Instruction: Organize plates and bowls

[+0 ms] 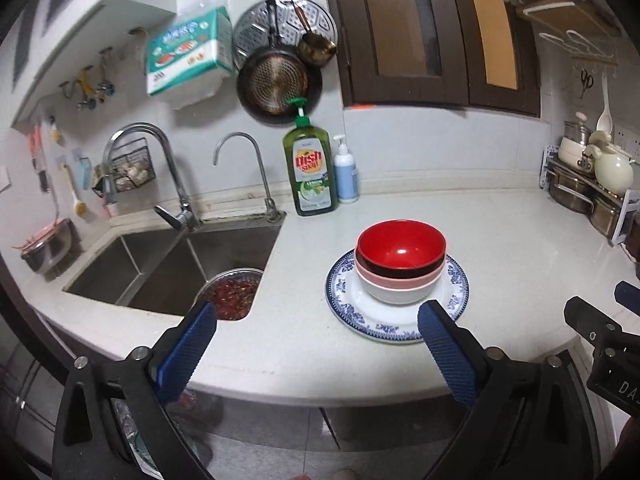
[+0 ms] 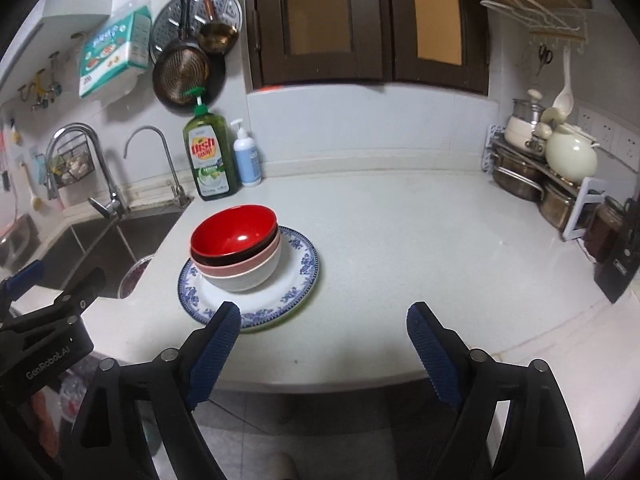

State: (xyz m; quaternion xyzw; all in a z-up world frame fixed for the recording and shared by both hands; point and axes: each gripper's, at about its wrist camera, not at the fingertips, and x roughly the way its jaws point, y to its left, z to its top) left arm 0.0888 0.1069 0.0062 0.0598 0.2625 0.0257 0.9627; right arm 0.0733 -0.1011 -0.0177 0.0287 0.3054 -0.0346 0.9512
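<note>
A blue-patterned white plate (image 1: pixel 459 280) (image 2: pixel 298 276) lies on the white counter. On it stands a stack of bowls: a red bowl (image 1: pixel 400 246) (image 2: pixel 232 232) with a black outside on top, a pink bowl (image 1: pixel 396 280) (image 2: pixel 244 266) under it, a white bowl (image 1: pixel 396 294) (image 2: pixel 244 280) at the bottom. My left gripper (image 1: pixel 316 320) hangs open over the counter's front edge, its right finger in front of the plate's near rim. My right gripper (image 2: pixel 323 318) is open too, right of the plate, nothing between its fingers. Each gripper shows at the other view's edge.
A steel sink (image 1: pixel 168 264) with two taps sits left of the plate; a metal bowl of red food (image 1: pixel 234 292) rests in it. A green dish soap bottle (image 1: pixel 310 168) and a pump bottle (image 1: pixel 346 172) stand at the wall. Pots on a rack (image 2: pixel 552 168) fill the right corner.
</note>
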